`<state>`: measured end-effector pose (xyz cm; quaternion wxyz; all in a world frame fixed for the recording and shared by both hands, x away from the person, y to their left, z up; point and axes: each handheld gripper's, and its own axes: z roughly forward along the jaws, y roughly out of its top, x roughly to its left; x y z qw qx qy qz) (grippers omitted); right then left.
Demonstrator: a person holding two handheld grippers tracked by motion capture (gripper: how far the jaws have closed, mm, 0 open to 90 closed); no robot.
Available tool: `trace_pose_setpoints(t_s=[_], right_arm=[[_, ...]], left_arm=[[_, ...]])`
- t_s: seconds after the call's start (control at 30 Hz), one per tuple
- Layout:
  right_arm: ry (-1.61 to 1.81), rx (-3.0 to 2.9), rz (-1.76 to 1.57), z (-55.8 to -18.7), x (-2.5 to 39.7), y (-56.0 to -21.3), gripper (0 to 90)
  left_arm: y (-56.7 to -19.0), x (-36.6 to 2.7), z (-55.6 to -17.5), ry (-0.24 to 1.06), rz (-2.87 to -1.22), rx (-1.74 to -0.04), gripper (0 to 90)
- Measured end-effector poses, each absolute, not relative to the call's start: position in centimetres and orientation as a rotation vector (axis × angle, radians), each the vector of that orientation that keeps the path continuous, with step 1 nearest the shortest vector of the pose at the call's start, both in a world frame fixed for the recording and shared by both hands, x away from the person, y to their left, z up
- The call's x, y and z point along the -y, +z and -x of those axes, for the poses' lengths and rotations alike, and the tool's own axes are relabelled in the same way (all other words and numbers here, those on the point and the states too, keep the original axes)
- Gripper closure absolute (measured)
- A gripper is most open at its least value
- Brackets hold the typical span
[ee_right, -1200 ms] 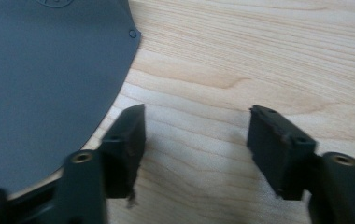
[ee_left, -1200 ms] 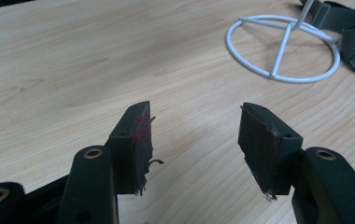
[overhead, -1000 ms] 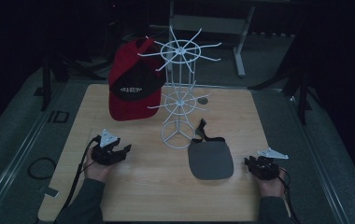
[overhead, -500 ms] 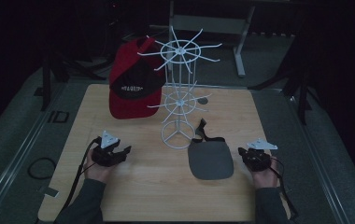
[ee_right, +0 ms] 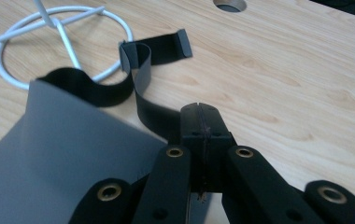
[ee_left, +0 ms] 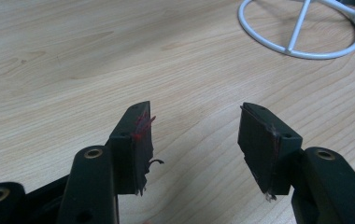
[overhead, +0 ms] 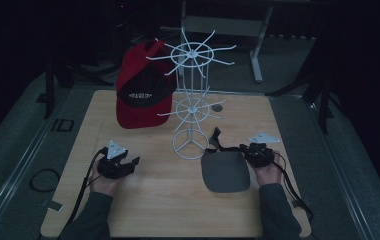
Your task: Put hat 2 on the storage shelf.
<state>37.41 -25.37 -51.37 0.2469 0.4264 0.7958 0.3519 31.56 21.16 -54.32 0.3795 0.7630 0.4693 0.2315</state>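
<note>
One wooden table [overhead: 143, 200]; white wire rack [overhead: 192, 107] at centre, red cap [overhead: 140, 92] hung far left. Grey cap [overhead: 225, 172] flat near right; right gripper [overhead: 258, 154], jaws pressed together, possibly pinching its edge. Left gripper [overhead: 115, 165], jaws spread, idle. Risk: black strap [ee_right: 143, 60] snagging the rack base.

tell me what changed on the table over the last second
The right gripper moved left to the grey cap and its jaws are now shut at the cap's edge by the black strap. The left gripper stayed open in place; the red cap and white rack did not move.
</note>
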Motion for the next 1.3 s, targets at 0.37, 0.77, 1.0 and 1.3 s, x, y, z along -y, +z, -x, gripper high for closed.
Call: trace_pose_setpoints(t_s=[0.37, 0.77, 1.0, 1.3], right_arm=[[0.957, -2.265, -1.169, -38.9, 24.7, -51.7, 90.0], [0.944, -2.344, -1.095, -33.2, 25.7, -52.5, 90.0], [0.986, -2.400, -1.087, -31.0, 25.3, -53.1, 90.0], [0.949, -2.353, -1.067, -33.6, 25.0, -52.2, 83.3]], left_arm=[[-54.4, -21.1, -31.5, 0.593, -1.953, -1.200, 45.3], [-54.4, -21.0, -31.5, 0.595, -1.957, -1.200, 45.1], [-54.5, -20.9, -31.5, 0.593, -1.958, -1.203, 45.2], [-54.5, -20.9, -31.6, 0.588, -1.955, -1.206, 45.2]])
